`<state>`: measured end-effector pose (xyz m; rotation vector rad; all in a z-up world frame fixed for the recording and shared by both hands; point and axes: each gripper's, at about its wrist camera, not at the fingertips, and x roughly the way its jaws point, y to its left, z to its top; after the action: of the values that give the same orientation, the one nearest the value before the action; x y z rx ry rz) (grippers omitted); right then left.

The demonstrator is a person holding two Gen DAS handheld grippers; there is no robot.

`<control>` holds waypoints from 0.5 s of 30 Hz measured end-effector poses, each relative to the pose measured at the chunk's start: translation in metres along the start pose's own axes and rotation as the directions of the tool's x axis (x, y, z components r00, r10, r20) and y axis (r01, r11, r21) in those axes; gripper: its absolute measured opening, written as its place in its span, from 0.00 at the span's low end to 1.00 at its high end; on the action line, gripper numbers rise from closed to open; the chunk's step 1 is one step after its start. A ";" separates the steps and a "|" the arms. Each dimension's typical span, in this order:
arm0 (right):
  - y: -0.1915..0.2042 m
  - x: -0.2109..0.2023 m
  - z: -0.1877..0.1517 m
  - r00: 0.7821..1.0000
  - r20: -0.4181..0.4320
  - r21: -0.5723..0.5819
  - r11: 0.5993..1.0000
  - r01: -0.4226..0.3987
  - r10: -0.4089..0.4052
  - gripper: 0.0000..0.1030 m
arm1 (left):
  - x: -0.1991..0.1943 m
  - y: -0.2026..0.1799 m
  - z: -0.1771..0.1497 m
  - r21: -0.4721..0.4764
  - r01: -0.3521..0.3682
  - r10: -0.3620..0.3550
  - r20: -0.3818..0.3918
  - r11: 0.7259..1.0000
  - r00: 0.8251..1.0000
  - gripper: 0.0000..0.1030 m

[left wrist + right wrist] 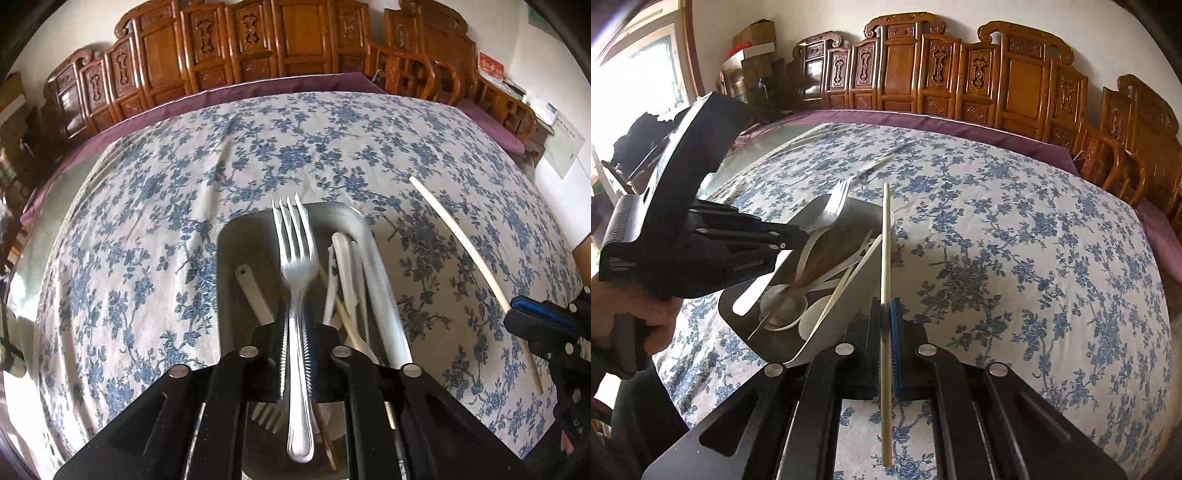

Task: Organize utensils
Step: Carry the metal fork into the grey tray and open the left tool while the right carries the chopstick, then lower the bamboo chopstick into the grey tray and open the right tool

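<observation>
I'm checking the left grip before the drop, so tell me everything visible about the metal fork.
The metal fork is shiny, silver-coloured, with four tines and a slim handle widening to a rounded end. The left gripper is clamped on the handle around mid-length, tines pointing forward, away from the camera. It is held above the metal tray, touching only the pads as far as the view shows. In the right wrist view its tines rise over the tray.

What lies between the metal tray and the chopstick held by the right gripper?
In the left wrist view, only bare floral tablecloth lies between tray and chopstick.
</observation>
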<state>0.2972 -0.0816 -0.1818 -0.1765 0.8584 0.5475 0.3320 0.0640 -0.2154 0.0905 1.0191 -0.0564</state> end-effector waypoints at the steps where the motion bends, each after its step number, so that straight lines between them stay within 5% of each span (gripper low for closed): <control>1: 0.002 0.000 0.001 1.000 -0.001 -0.003 1.000 -0.001 0.001 0.06 | -0.002 0.000 0.000 0.008 -0.011 0.011 0.007 1.000 1.000 0.17; 15: 0.047 0.021 0.012 0.999 -0.024 -0.033 0.999 -0.037 0.037 0.06 | -0.048 0.045 -0.031 -0.030 0.016 -0.014 0.082 0.999 0.997 0.25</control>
<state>0.2918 -0.0294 -0.1870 -0.1983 0.8772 0.5955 0.2847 0.1116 -0.1884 0.0518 0.9388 -0.0572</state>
